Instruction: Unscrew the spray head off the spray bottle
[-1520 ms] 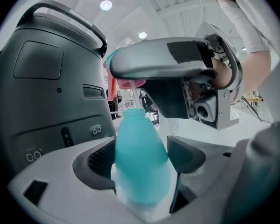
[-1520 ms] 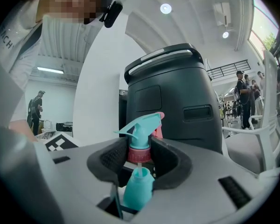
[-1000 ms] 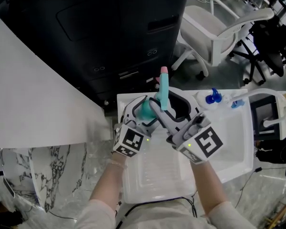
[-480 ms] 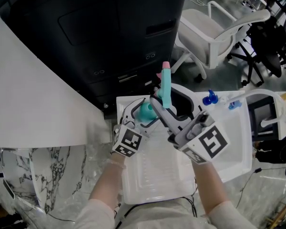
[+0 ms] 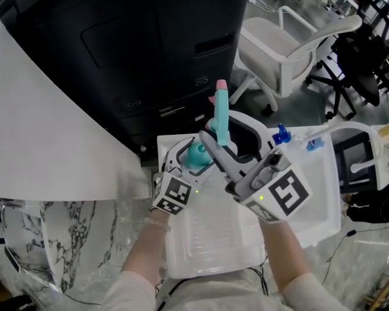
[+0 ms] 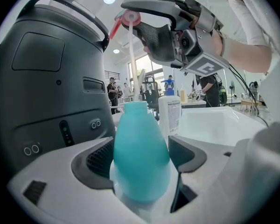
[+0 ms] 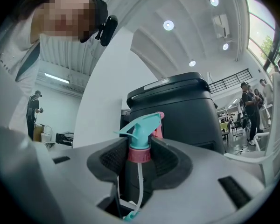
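Observation:
My left gripper (image 5: pixel 193 155) is shut on the belly of a teal spray bottle (image 6: pixel 141 157), which stands upright with its neck (image 6: pixel 133 107) open. Above it my right gripper (image 5: pixel 215 142) is shut on the pink collar (image 7: pixel 139 154) of the teal spray head (image 7: pixel 142 129), which is off the bottle. In the head view the spray head (image 5: pixel 220 118) sticks up past the right gripper's fingertips. A thin white dip tube (image 6: pixel 132 59) hangs from the collar down to the bottle's neck. Whether its end is still inside is hidden.
Both grippers work over a white tray (image 5: pixel 311 199). A white bottle with a blue spray head (image 5: pixel 282 135) stands at the tray's far right. A big black machine (image 5: pixel 149 44) rises just behind, a white panel (image 5: pixel 39 122) lies to the left, and an office chair (image 5: pixel 292 44) stands beyond.
My right gripper has risen with the spray head, drawing the dip tube further out of the bottle. The left gripper and the bottle have stayed where they were.

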Tool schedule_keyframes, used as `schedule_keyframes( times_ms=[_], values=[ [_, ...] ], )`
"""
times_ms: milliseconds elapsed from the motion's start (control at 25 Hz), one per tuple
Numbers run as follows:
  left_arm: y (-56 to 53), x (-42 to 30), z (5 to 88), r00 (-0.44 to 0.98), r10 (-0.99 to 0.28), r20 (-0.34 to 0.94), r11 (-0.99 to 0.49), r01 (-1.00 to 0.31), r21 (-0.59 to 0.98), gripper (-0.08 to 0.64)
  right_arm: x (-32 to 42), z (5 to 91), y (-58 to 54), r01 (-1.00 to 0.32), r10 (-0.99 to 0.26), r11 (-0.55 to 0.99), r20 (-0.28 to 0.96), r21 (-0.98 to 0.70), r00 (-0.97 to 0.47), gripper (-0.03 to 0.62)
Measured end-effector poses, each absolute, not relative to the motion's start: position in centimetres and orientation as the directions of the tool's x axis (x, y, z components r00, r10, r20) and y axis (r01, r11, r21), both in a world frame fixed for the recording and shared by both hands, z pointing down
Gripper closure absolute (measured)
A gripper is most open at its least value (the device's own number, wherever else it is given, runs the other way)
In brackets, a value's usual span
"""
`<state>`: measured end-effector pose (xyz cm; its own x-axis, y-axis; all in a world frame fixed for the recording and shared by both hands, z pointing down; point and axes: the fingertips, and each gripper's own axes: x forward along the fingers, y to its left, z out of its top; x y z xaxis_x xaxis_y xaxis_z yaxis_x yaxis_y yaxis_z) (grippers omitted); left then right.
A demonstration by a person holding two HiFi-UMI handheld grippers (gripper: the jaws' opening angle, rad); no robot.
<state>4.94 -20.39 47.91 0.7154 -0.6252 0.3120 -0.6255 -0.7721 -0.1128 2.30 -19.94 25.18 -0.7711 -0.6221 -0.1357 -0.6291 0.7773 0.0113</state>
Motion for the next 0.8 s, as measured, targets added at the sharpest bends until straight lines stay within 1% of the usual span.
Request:
schedule_keyframes(
  times_ms=[160, 320, 800],
  values=[
    [-20.3, 4.6, 47.9, 0.711, -0.629, 0.314, -0.769, -0.629, -0.117, 0.206, 2.4, 24.2, -19.6, -0.634, -0.623, 0.773, -0.160, 0.020, -0.766, 0.436],
    [-20.5, 4.4, 47.1, 0.713, -0.639, 0.288, -0.765, -0.630, -0.135, 0.204, 2.3, 23.8, -19.4, -0.637, -0.625, 0.770, -0.168, 0.027, -0.763, 0.436],
    [-18.9, 4.2, 42.3, 0.730, -0.648, 0.215, -0.761, -0.626, -0.168, 0.204, 3.5, 23.8, -18.6, -0.667, -0.657, 0.745, -0.140, 0.035, -0.741, 0.436]
  ],
)
